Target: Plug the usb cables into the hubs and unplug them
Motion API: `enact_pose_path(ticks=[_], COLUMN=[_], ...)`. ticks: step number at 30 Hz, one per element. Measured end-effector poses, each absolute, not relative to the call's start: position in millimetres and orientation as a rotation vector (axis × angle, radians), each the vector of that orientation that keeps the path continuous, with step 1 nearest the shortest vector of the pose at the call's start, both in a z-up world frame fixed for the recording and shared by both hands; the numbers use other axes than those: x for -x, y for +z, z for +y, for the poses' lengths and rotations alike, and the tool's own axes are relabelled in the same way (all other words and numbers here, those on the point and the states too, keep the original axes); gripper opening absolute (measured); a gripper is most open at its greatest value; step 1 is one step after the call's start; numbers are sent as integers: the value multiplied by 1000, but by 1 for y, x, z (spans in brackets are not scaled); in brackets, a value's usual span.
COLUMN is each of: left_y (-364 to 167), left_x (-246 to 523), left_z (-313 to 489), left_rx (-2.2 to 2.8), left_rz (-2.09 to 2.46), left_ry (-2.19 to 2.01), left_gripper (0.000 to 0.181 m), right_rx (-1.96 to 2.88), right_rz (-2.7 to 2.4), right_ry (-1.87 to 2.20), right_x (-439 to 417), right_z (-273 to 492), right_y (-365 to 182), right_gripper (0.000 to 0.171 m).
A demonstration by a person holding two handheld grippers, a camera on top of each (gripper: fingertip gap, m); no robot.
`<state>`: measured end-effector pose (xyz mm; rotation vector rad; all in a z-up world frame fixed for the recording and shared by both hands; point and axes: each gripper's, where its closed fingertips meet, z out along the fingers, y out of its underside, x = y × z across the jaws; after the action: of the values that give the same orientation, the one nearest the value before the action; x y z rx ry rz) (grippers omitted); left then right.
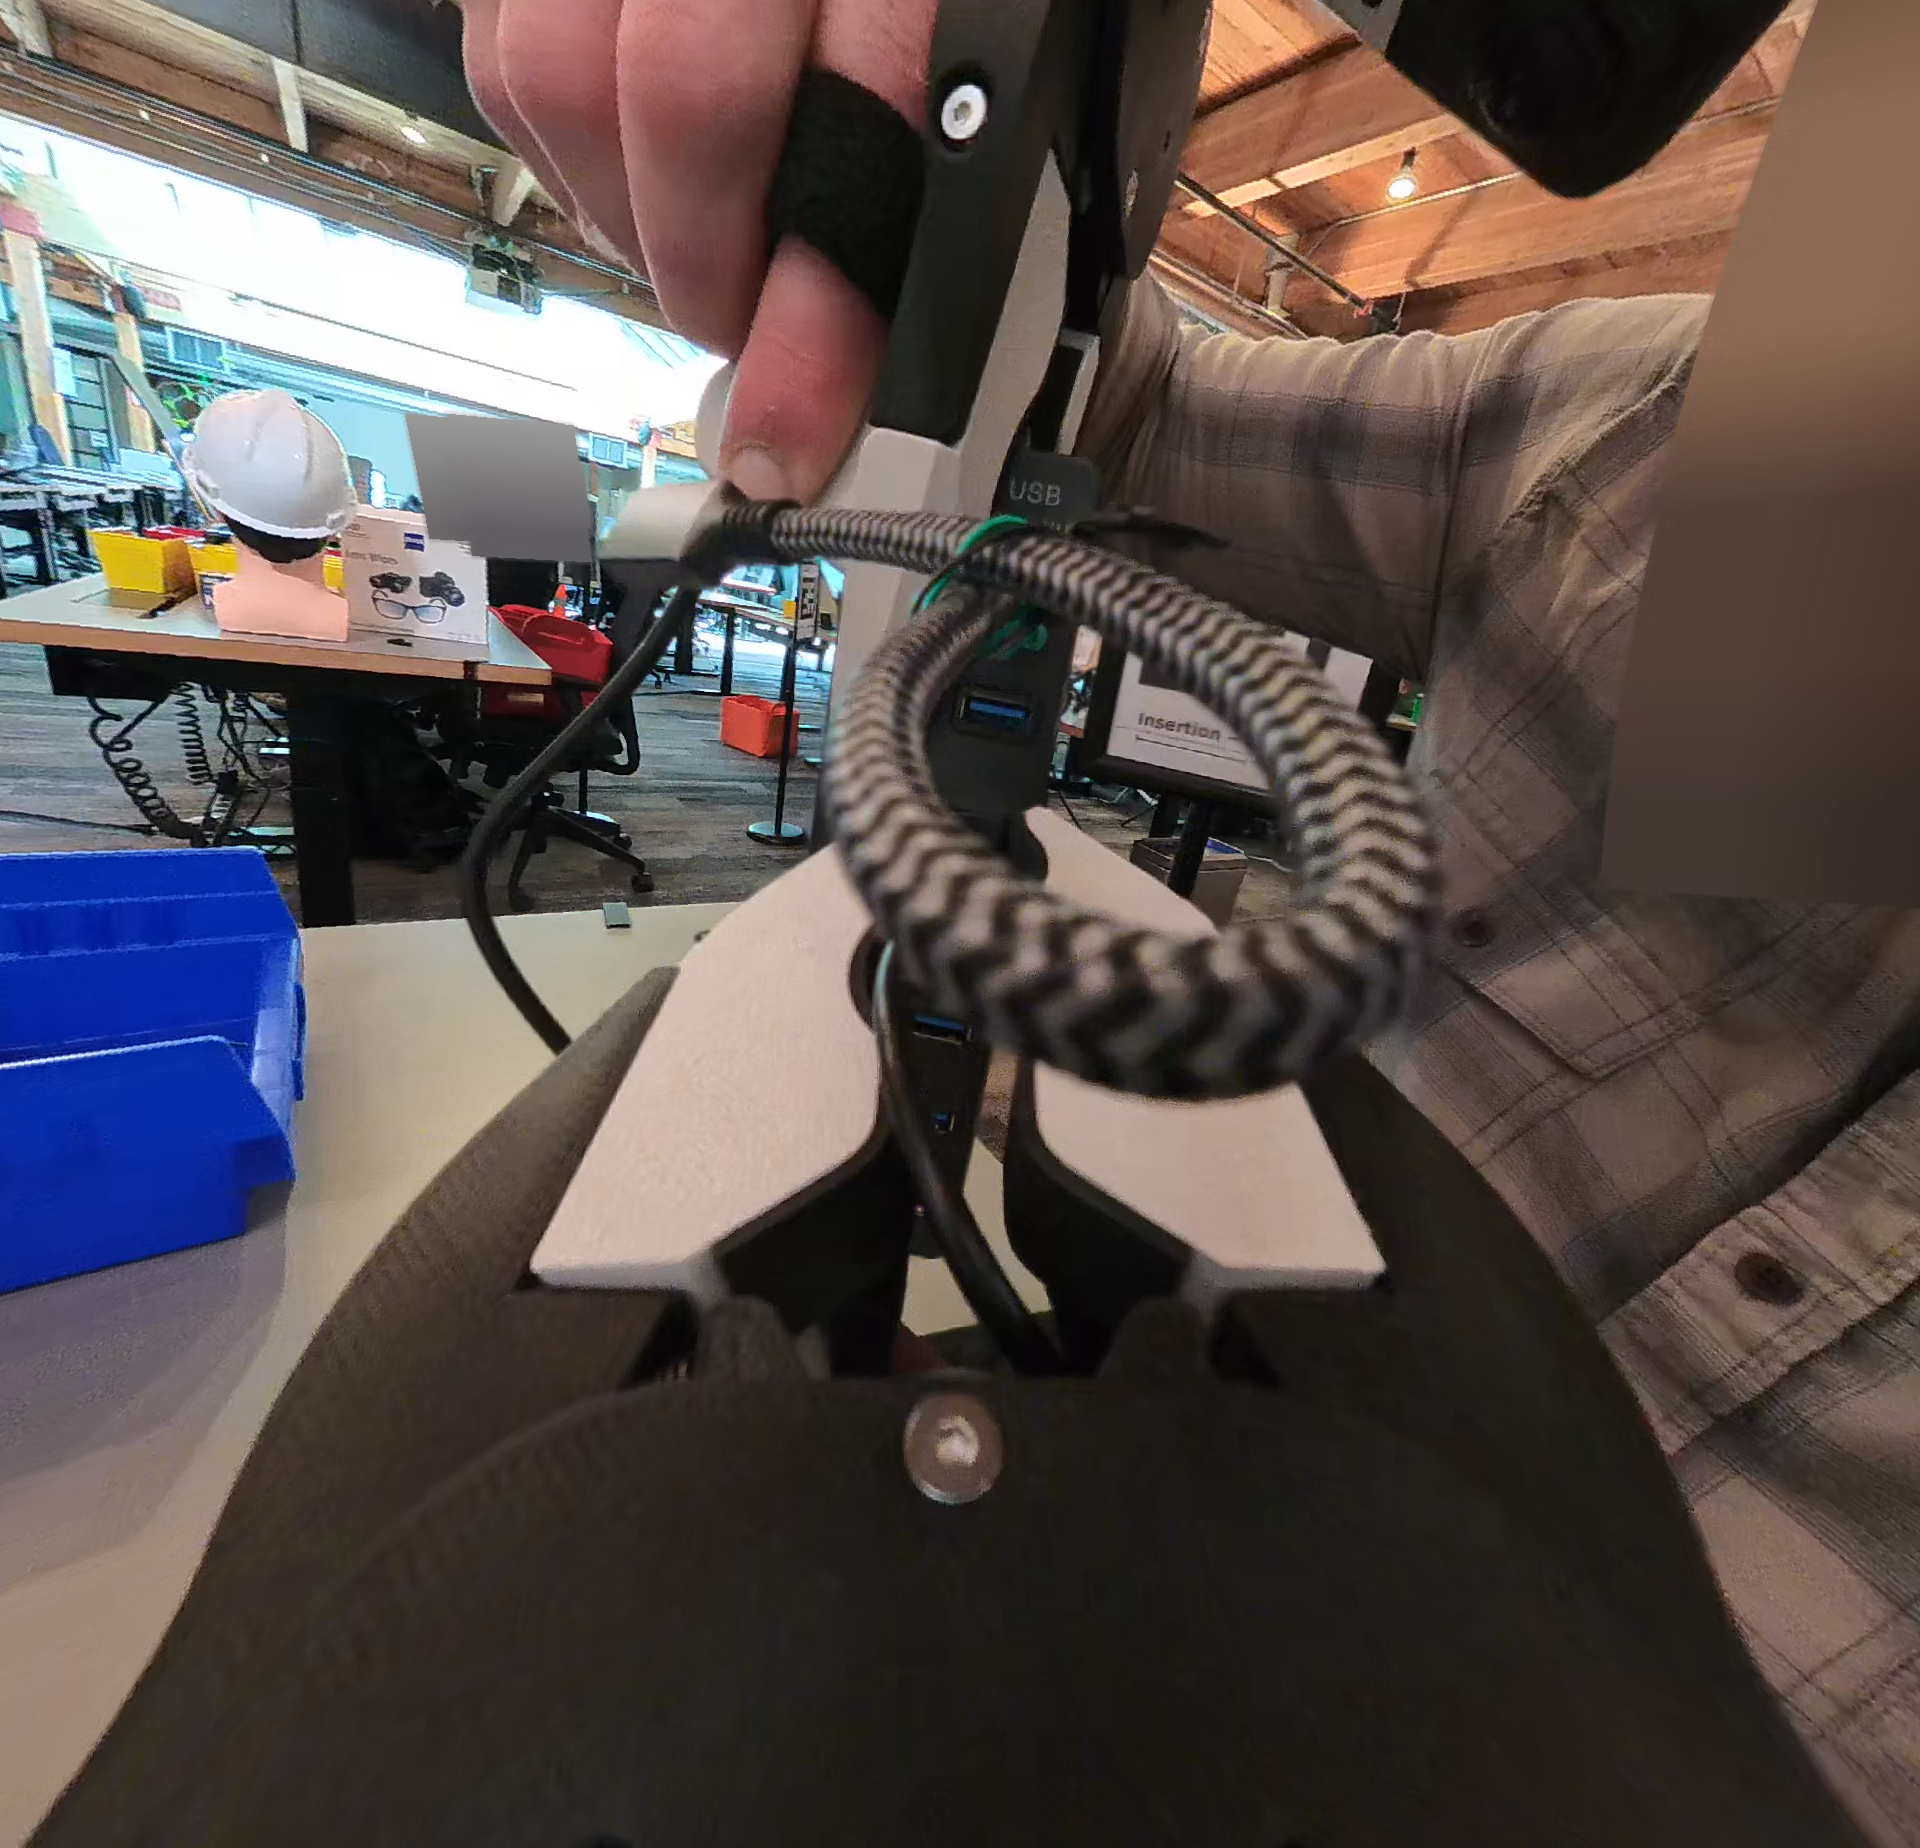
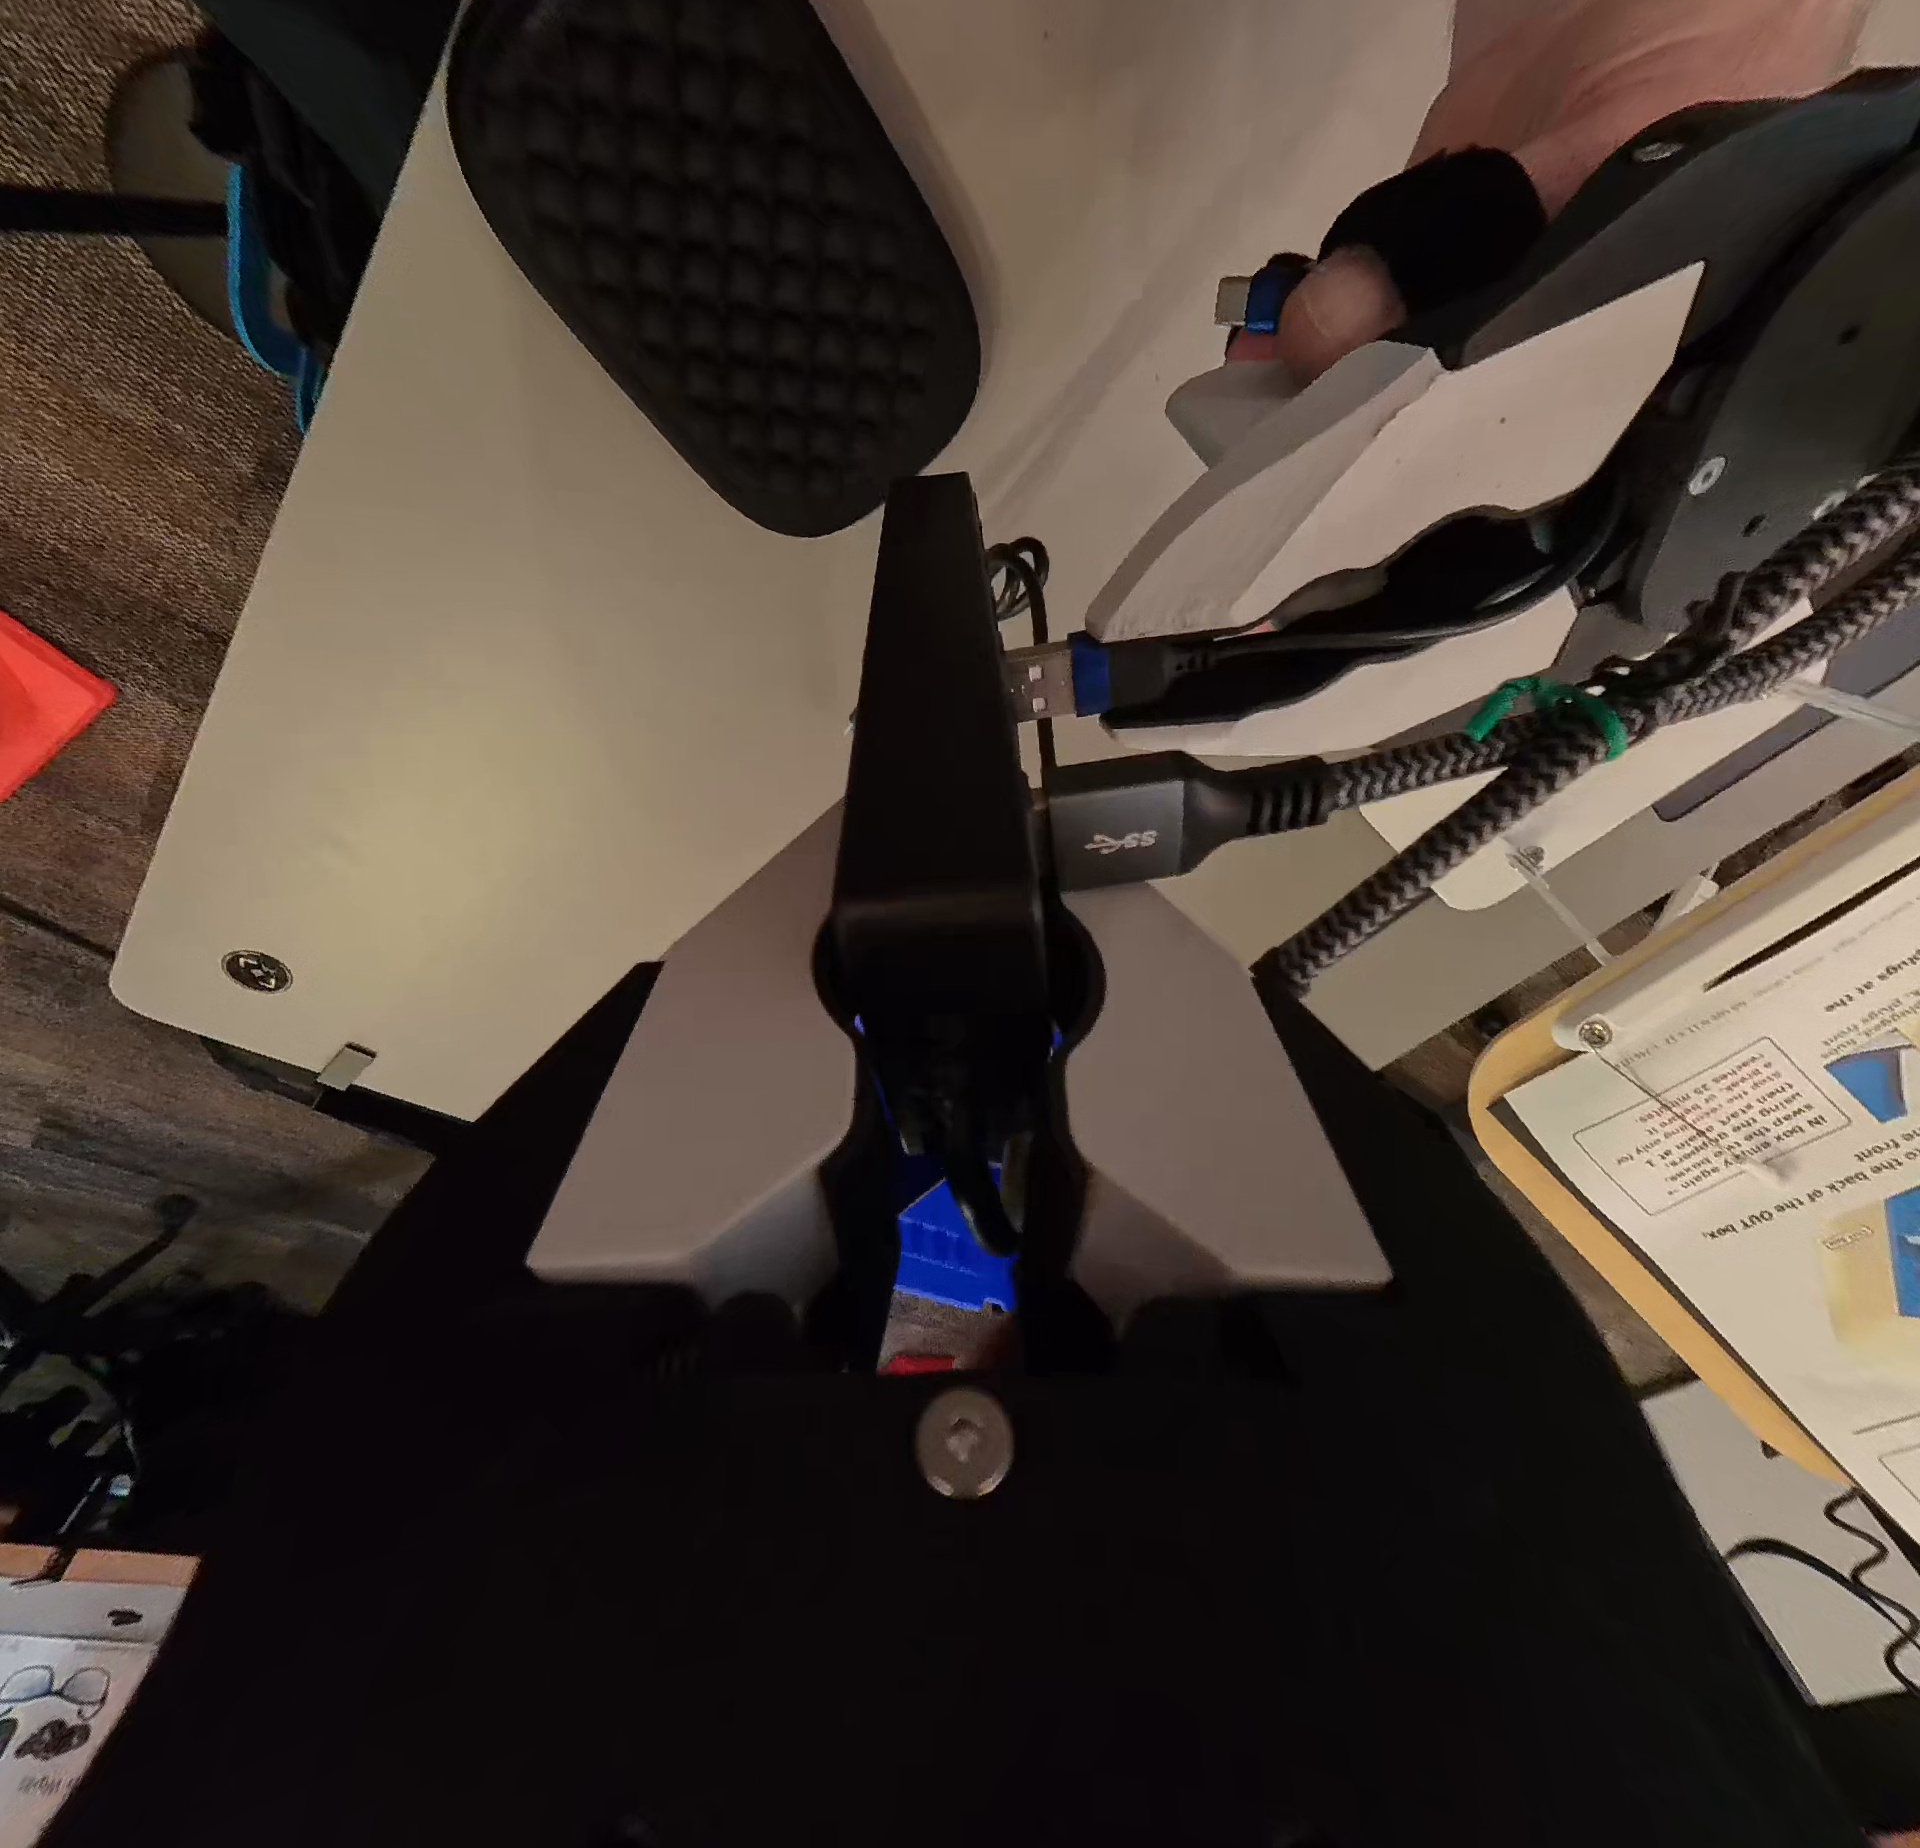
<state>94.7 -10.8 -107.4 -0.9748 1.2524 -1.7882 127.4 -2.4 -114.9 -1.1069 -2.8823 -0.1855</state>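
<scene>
Gripping the black usb hub (image 2: 925, 759) near one end, the right gripper (image 2: 940, 899) has its fingers pressed against the hub's two sides, and the hub sticks out forward beyond their tips. The left gripper (image 2: 1117, 671) comes in from the side with its white fingers clamped on a black usb plug with a blue collar (image 2: 1101, 674). The plug's bare metal tip sits right at the hub's side face with most of the shell still exposed; whether it has entered a port cannot be told. Just beside it, a grey plug (image 2: 1122, 822) is seated in the hub, and its black-and-white braided cable (image 2: 1455, 759) runs off, bunched with a green tie (image 2: 1548, 712). In the left wrist view the braided cable curls in a loop in front of the fingertips, and the hub hangs upright behind it with a blue port (image 1: 992, 712) showing. A thin black cable (image 1: 499, 863) passes between the left fingers and arcs out over the pale counter (image 1: 416, 1019), where a blue bin (image 1: 135, 1050) stands off to one side. A hand (image 1: 675, 136) holds the right gripper from above, with a plaid sleeve (image 1: 1351, 510) behind it.
</scene>
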Motion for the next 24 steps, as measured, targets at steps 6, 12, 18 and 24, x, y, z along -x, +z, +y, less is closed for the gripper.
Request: enact_pose_path(ticks=[6, 12, 18, 24], left_y=[-106, -104, -102, -102], left_x=[-93, -94, -94, -96], left_z=[-17, -13, -15, -16], left_rx=[959, 987, 983, 977], left_rz=[1276, 1217, 1202, 1191], left_ry=[-1820, -1893, -1910, -1926], left_gripper=[14, 15, 15, 15], right_rx=[1089, 1062, 1053, 1018], right_rz=[-2874, -2857, -2844, -2852], right_ry=[-125, -185, -168, -195], right_x=[-125, -126, -126, -127], right_z=[-8, -4, -5, -5], right_y=[-114, -110, -109, -109], right_gripper=[23, 23, 23, 24])
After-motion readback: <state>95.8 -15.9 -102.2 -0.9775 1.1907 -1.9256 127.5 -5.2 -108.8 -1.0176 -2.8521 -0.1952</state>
